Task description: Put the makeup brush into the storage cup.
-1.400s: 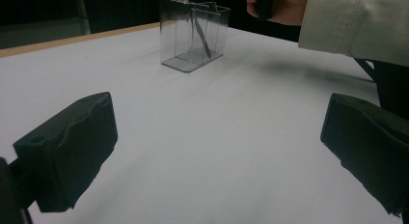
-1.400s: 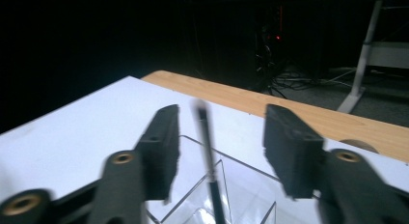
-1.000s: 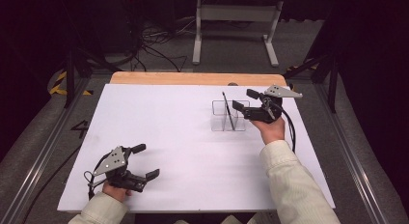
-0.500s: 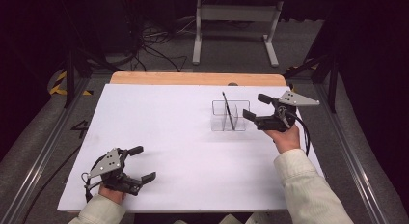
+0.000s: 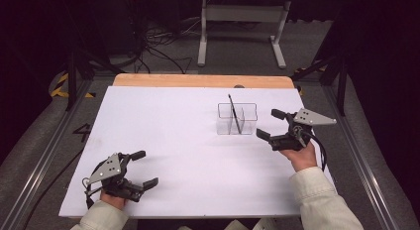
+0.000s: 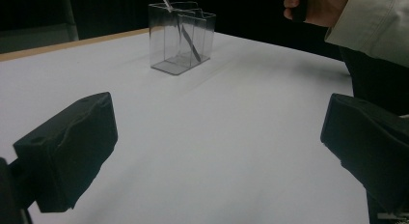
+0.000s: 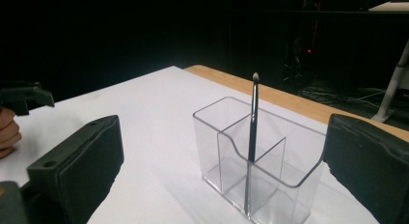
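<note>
From the high view the right tongs point(image 5: 271, 124), jaws just opened and empty, sat beside the clear holder point(image 5: 237, 119) on the surface point(image 5: 188, 141) while the left tongs point(image 5: 142, 167) gaped empty; its own view showed the thin, probably slippery stick point(image 7: 252, 137) leaning inside, best pinched near its top.

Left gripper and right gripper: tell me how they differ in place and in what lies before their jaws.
The left gripper sits at the table's near left corner, far from the clear holder; the right gripper sits just right of that holder. The left gripper faces bare white tabletop, the right faces the holder and the pen leaning in it. Both are open, holding nothing, each gripped by one hand.
</note>
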A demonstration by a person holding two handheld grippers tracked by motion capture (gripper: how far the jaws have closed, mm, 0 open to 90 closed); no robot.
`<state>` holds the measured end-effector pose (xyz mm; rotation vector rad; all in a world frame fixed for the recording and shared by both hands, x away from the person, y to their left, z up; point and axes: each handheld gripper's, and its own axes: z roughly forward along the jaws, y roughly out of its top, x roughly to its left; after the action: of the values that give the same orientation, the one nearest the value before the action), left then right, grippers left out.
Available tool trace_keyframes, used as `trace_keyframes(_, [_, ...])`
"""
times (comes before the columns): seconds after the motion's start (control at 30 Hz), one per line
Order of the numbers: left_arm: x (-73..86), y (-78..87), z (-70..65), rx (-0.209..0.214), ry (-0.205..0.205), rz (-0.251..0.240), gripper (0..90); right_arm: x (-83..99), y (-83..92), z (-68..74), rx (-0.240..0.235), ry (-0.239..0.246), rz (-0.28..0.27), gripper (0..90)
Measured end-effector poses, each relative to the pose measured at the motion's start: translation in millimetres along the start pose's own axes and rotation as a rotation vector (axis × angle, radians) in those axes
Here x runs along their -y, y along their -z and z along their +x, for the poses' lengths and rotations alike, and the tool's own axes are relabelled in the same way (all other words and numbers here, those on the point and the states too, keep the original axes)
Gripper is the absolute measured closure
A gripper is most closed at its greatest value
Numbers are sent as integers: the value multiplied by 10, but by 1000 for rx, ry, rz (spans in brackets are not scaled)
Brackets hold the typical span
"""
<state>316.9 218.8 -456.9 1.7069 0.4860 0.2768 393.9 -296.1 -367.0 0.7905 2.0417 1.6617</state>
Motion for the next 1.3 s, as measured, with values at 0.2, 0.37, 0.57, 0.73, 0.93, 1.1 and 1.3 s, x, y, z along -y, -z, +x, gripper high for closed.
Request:
trace_keyframes(0.2, [1,7,-3,15,4,-1,0,126,41,82,-17,27,21,0])
trace_keyframes(0.37, [2,13,-6,25,2,-10,0,220,75,127,-37,42,28,0])
trace_keyframes(0.57, [0,30,17,62,24,-16,0,328,95,171,-33,46,36,0])
trace_keyframes(0.73, [0,32,20,71,26,-14,0,411,104,204,-21,51,33,0])
trace_keyframes(0.93, [1,29,14,75,16,-8,0,516,83,239,-27,42,37,0])
trace_keyframes(1.1, [4,22,4,77,12,-10,0,602,76,271,-29,47,36,0])
trace_keyframes(1.3, [3,13,-10,73,-2,-3,0,662,77,299,-25,59,21,0])
